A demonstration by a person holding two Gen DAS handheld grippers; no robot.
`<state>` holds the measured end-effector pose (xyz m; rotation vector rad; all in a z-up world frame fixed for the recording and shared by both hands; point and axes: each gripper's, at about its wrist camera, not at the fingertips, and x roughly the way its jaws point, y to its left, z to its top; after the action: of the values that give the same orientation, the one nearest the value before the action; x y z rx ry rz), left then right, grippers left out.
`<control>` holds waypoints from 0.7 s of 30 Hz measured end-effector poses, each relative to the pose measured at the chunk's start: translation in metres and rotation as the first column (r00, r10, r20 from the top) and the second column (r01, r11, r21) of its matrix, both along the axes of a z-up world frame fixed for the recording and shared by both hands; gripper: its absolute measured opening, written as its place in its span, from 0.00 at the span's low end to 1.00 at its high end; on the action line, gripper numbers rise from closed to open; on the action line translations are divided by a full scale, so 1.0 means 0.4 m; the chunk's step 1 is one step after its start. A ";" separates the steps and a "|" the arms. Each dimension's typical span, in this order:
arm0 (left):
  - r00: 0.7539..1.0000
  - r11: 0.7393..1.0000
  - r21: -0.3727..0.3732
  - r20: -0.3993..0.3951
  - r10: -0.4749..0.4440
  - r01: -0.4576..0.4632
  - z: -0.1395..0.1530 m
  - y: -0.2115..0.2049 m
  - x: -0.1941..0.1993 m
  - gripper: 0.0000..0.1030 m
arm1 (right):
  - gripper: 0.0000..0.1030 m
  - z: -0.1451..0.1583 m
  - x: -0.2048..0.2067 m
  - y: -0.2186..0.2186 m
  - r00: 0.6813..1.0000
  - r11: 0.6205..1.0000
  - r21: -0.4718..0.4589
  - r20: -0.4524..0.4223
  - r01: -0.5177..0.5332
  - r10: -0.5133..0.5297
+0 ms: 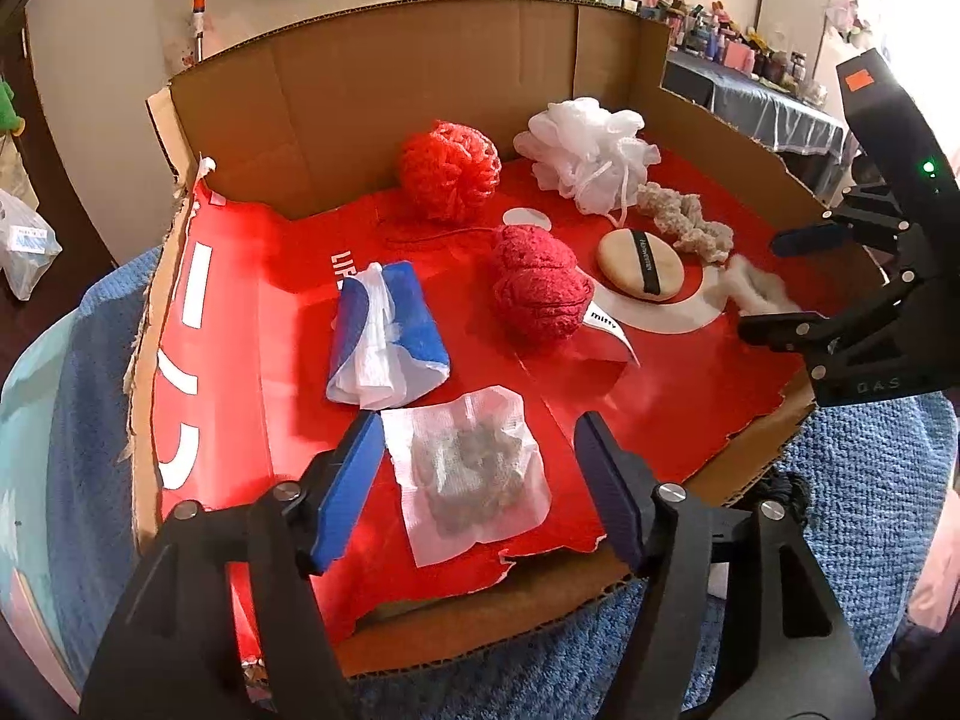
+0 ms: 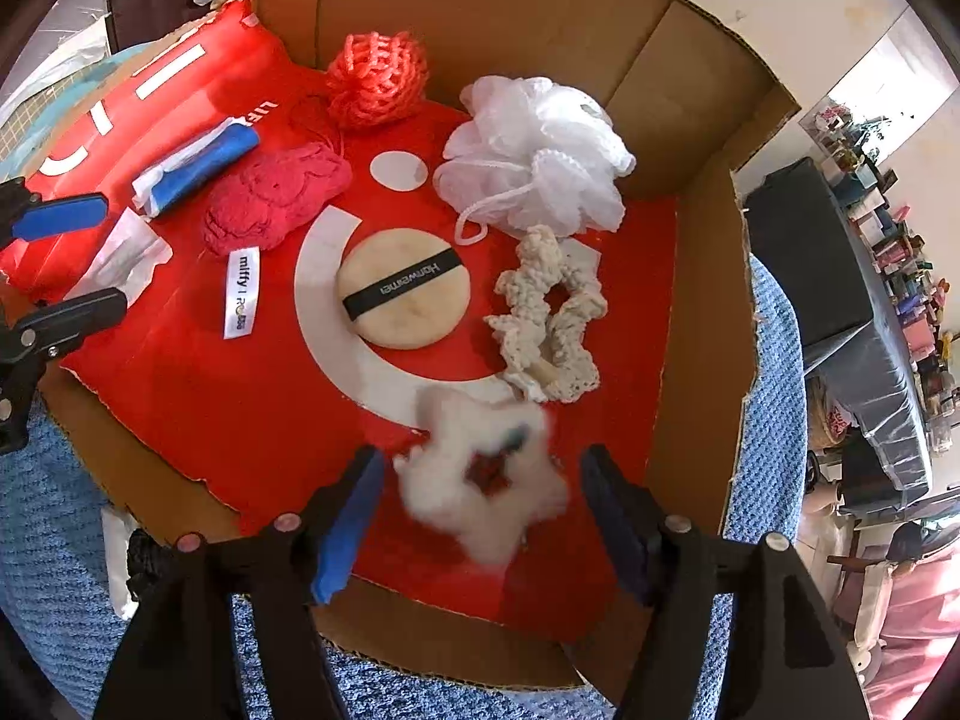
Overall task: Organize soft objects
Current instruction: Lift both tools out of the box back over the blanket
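Observation:
My left gripper stands open, its pads on either side of a white gauze sachet that lies flat on the red floor of the cardboard box; the pads do not touch it. My right gripper is open too, straddling a blurred white fluffy scrunchie near the front right. Further in lie a blue-and-white tissue pack, a crimson knitted piece, a round powder puff, a cream crochet scrunchie, an orange-red mesh ball and a white bath pouf.
The box has tall walls at the back and right and a torn, low front edge. It rests on a blue towel. A cluttered dark table stands beyond the right wall. A plastic bag lies outside on the left.

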<state>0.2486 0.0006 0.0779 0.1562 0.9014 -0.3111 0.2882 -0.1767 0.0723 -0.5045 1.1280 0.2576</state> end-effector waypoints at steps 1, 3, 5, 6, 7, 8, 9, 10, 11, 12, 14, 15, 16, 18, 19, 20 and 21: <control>1.000 1.000 -0.004 0.003 0.001 -0.001 0.003 0.001 -0.002 0.67 | 0.69 0.002 -0.001 -0.002 1.000 1.000 0.004 0.003 0.002 -0.002; 1.000 1.000 -0.016 0.013 0.000 0.000 0.012 0.002 -0.008 0.70 | 0.69 0.008 -0.005 -0.005 1.000 1.000 0.014 0.008 0.002 -0.003; 1.000 1.000 -0.024 0.026 0.001 0.000 0.023 0.003 -0.016 0.72 | 0.70 0.018 -0.008 -0.006 1.000 1.000 0.022 0.020 0.002 -0.003; 0.999 1.000 -0.029 0.035 0.002 -0.001 0.030 0.004 -0.020 0.74 | 0.72 0.026 -0.012 -0.008 1.000 1.000 0.031 0.027 0.002 -0.003; 0.999 0.999 -0.033 0.044 0.005 -0.004 0.037 0.005 -0.025 0.75 | 0.73 0.038 -0.018 -0.011 0.999 0.999 0.046 0.038 0.003 -0.004; 0.998 0.999 -0.040 0.055 0.010 -0.007 0.047 0.007 -0.032 0.76 | 0.73 0.047 -0.021 -0.013 0.999 0.998 0.058 0.047 0.004 -0.006; 0.998 0.999 -0.046 0.064 0.012 -0.009 0.055 0.008 -0.038 0.76 | 0.74 0.059 -0.028 -0.017 0.998 0.997 0.076 0.056 0.007 -0.011; 0.997 0.999 -0.053 0.074 0.015 -0.011 0.064 0.010 -0.046 0.76 | 0.75 0.071 -0.033 -0.021 0.998 0.995 0.095 0.065 0.008 -0.014; 0.996 0.998 -0.060 0.086 0.020 -0.015 0.073 0.011 -0.053 0.77 | 0.79 0.082 -0.040 -0.023 0.997 0.993 0.114 0.075 0.008 -0.017; 0.995 0.998 -0.064 0.095 0.025 -0.019 0.079 0.013 -0.059 0.80 | 0.86 0.099 -0.052 -0.028 0.995 0.991 0.135 0.096 0.008 -0.021; 0.993 0.997 -0.074 0.116 0.037 -0.029 0.095 0.015 -0.073 0.85 | 0.93 0.122 -0.067 -0.028 0.991 0.989 0.150 0.130 0.008 -0.027; 0.991 0.996 -0.078 0.127 0.041 -0.031 0.102 0.016 -0.082 0.86 | 0.93 0.136 -0.079 -0.031 0.988 0.987 0.161 0.150 0.007 -0.031; 0.989 0.996 -0.083 0.138 0.044 -0.032 0.110 0.016 -0.091 0.86 | 0.93 0.148 -0.089 -0.034 0.986 0.985 0.174 0.164 0.008 -0.037; 0.986 0.995 -0.097 0.159 0.051 -0.035 0.126 0.019 -0.111 0.86 | 0.94 0.178 -0.113 -0.045 0.980 0.976 0.218 0.191 0.009 -0.052; 0.984 0.994 -0.104 0.170 0.055 -0.037 0.132 0.020 -0.120 0.87 | 0.94 0.189 -0.125 -0.045 0.977 0.972 0.233 0.204 0.009 -0.057; 0.981 0.993 -0.115 0.183 0.060 -0.039 0.140 0.022 -0.134 0.87 | 0.95 0.201 -0.138 -0.050 0.973 0.969 0.247 0.220 0.009 -0.065; 0.980 0.991 -0.124 0.189 0.065 -0.042 0.146 0.023 -0.144 0.87 | 0.96 0.210 -0.150 -0.050 0.970 0.967 0.255 0.233 0.008 -0.070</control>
<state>0.1912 0.0099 0.1362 0.0498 0.6912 -0.2939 0.2281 -0.1967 0.1564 -0.2772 0.8523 0.2928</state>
